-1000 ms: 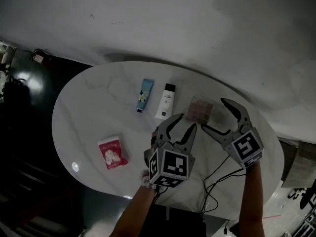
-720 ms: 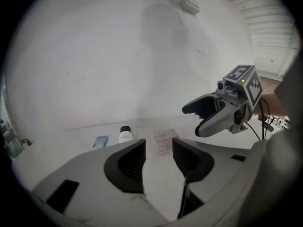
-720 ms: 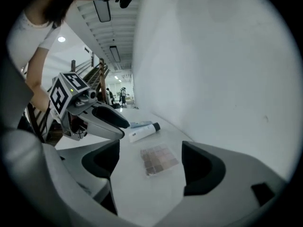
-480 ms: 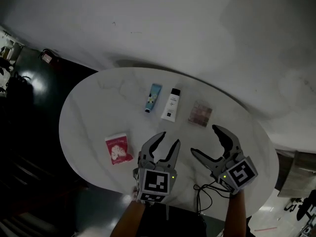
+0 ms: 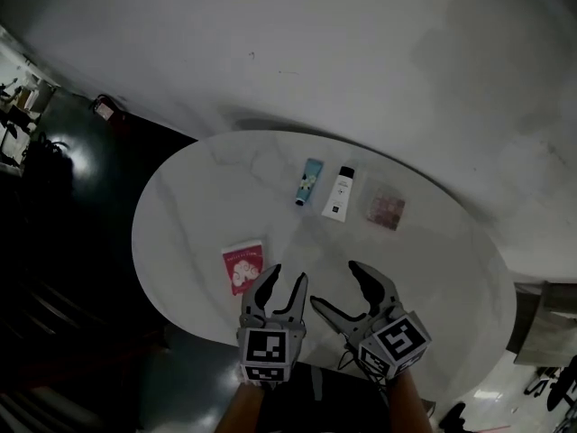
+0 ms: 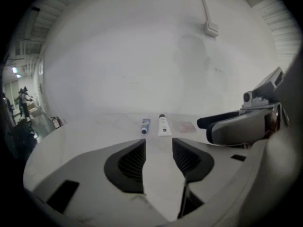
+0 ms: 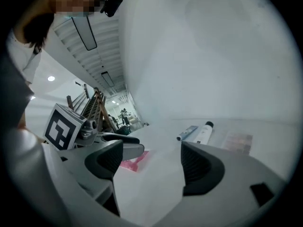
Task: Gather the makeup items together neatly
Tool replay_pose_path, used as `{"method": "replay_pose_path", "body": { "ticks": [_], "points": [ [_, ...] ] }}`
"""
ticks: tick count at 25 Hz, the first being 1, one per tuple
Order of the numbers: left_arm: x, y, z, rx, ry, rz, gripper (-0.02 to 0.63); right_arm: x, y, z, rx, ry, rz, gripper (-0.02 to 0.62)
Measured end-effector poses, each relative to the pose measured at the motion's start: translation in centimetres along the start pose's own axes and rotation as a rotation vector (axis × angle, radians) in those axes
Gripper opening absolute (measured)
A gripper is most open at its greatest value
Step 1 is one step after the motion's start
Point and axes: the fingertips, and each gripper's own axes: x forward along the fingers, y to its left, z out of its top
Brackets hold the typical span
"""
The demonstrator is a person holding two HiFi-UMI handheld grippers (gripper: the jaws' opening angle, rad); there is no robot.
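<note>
On the white oval table (image 5: 451, 260) three items lie in a row at the far side: a blue tube (image 5: 311, 181) (image 6: 145, 126) (image 7: 187, 133), a white tube with a black cap (image 5: 339, 193) (image 6: 162, 125) (image 7: 203, 132), and a pink eyeshadow palette (image 5: 386, 207) (image 6: 186, 126) (image 7: 237, 140). A red packet (image 5: 242, 265) (image 7: 134, 160) lies apart at the near left. My left gripper (image 5: 280, 287) (image 6: 158, 148) is open over the near edge, holding nothing. My right gripper (image 5: 345, 289) (image 7: 152, 159) is beside it, jaws closing with nothing between them.
A black cable (image 5: 347, 359) hangs near the table's front edge by my right gripper. Dark floor and equipment (image 5: 63, 152) lie to the left of the table. A pale wall (image 5: 361, 52) runs behind it.
Both grippers have drawn back from the palette toward the near edge of the table. The right jaws have narrowed a little. The items stay where they were.
</note>
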Motion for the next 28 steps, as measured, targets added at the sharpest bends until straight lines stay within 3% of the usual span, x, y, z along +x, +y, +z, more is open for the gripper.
{"method": "replay_pose_path", "body": {
  "ticks": [7,15,25,28],
  "points": [
    [-4.0,5.4,-4.8,-0.028,0.074,0.046,0.212,3.7,4.4,-1.3,0.071,0.039,0.019,0.322],
    [-5.8,12.2,-9.0,-0.035,0.151,0.028,0.212,10.4,7.0,-4.1,0.117,0.129,-0.065,0.277],
    [-5.0,15.7,-9.8,-0.028,0.166,-0.045,0.212,13.7,7.6,-6.9,0.127,0.204,-0.170,0.237],
    [-4.5,15.6,-9.8,-0.030,0.166,-0.066,0.212,14.1,7.0,-7.2,0.113,0.223,-0.199,0.189]
  ]
}}
